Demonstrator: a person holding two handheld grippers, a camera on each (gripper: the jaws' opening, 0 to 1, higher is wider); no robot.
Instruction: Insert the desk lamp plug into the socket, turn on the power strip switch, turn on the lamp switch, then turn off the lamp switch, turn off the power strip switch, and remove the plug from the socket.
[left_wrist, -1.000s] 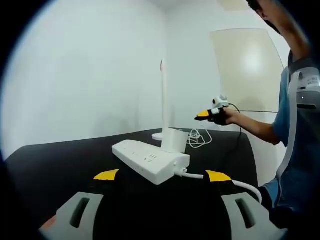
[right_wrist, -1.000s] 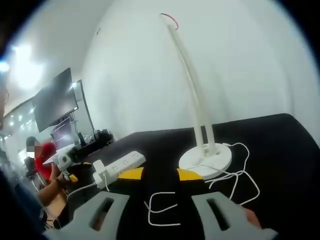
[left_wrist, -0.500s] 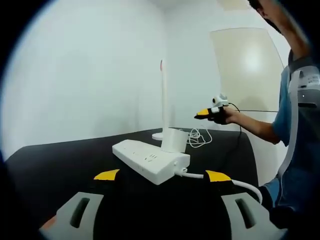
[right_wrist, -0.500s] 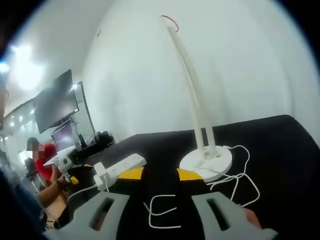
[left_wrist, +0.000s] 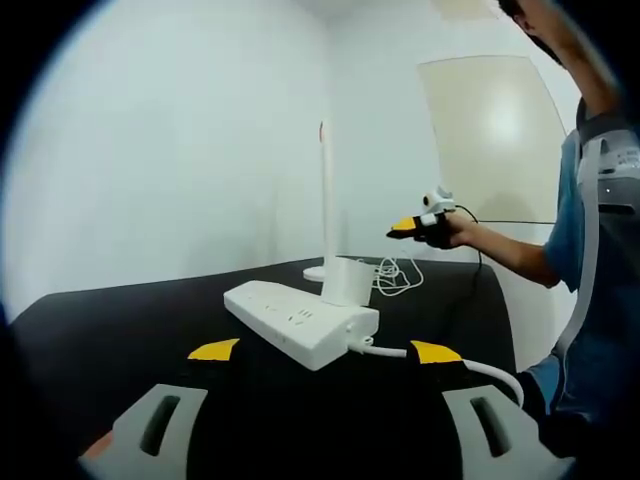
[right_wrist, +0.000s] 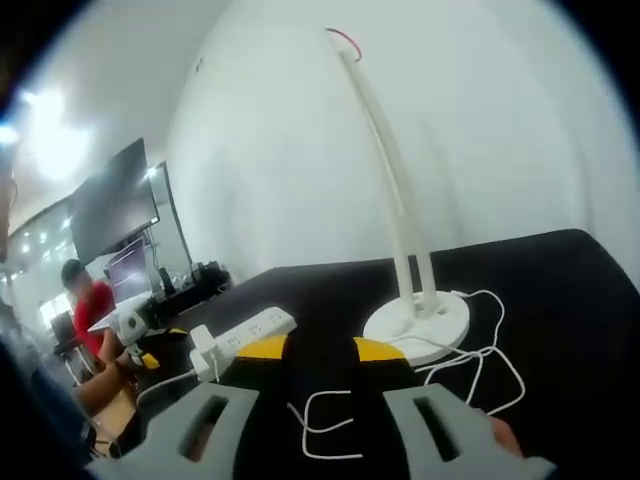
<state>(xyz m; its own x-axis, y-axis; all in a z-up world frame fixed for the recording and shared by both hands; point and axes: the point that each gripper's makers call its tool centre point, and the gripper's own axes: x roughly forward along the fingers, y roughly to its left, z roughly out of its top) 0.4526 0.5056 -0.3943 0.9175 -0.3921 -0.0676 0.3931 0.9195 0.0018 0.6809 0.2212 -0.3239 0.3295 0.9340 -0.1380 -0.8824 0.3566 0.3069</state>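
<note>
Left gripper (left_wrist: 325, 351): jaws wide apart, nothing between them. You hold it low over the black bench (left_wrist: 120, 320), pointing at the power strip (left_wrist: 300, 322).
Right gripper (right_wrist: 320, 348): also open wide, empty. It hovers above the loose white cord (right_wrist: 330, 425), facing the lamp base. In the left gripper view you see it in your hand, up in the air over the far side of the bench (left_wrist: 412, 227).
Plug (left_wrist: 347, 281): white block, already sitting upright in the strip, at the end near the strip's own cable (left_wrist: 440, 358). So step 1 looks done.
Power strip: lies flat on the bench, approx. in the middle, well apart from the lamp. In the right gripper view it is at the left (right_wrist: 245, 331).
Desk lamp (right_wrist: 415, 300): stands at the far side of the bench, thin stem up, round base flat. No glow visible at the head, so I judge it off.
Strip switch: too small to read, can't tell on or off.
Progress: can't tell if you are before switch-on or already after switch-off. Min. left: pull the plug out. Possibly left too: both switches on, then off.
Next, my guess: the right gripper is placed for the lamp switch at the base, the left one for the strip.
</note>
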